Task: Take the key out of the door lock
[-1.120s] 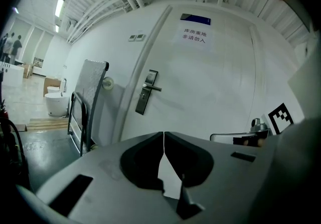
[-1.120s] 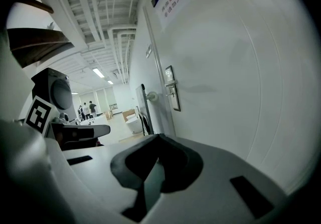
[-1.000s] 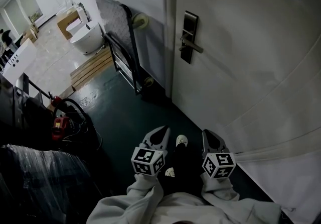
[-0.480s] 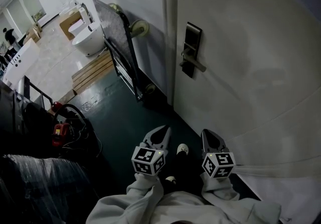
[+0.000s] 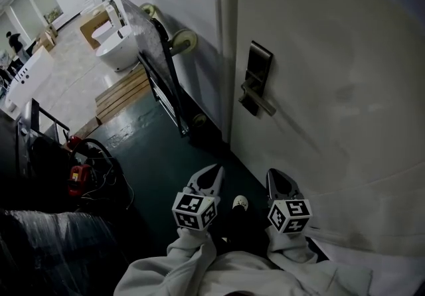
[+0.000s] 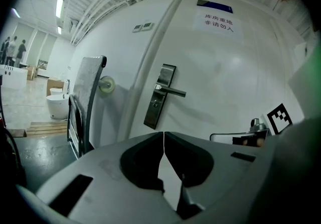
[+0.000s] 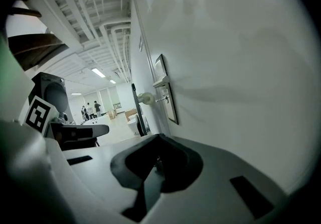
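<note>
Left grey gripper and right grey gripper are both closed, empty. Dark metal lock plate sits at twelve o'clock.

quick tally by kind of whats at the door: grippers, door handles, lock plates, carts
grippers: 2, the left gripper and the right gripper, both with jaws together and empty
door handle: 1
lock plate: 1
platform cart, tipped up against the wall: 1
total: 5
</note>
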{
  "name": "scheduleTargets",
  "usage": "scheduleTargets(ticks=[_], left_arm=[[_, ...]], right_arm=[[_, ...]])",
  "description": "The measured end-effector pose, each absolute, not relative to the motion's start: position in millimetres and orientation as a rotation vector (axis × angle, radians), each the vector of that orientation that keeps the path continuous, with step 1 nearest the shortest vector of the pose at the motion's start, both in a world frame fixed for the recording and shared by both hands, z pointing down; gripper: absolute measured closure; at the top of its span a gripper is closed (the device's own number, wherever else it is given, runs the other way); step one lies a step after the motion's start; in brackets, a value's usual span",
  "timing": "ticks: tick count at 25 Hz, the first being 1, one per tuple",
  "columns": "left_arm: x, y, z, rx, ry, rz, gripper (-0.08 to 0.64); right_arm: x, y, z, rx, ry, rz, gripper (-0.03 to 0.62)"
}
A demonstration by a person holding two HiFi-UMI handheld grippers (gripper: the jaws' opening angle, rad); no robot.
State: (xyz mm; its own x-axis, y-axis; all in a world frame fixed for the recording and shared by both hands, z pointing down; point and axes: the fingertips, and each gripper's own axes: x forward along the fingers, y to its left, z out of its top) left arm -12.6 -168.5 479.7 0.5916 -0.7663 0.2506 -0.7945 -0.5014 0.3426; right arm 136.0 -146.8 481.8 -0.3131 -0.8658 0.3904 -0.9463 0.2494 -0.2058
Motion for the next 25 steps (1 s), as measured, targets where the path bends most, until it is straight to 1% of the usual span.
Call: scheduleTargets(ticks=[16, 25], left_arm=[[-6, -254, 487, 2.354, -1.322, 0.077, 0.541], [-1, -277, 495, 2.341, -1.351, 0.062, 0.541]], right_arm=[[156, -230, 481, 1.676, -2.337, 0.573, 0.540], [154, -253, 487, 1.627, -2.374, 0.544, 0.540]])
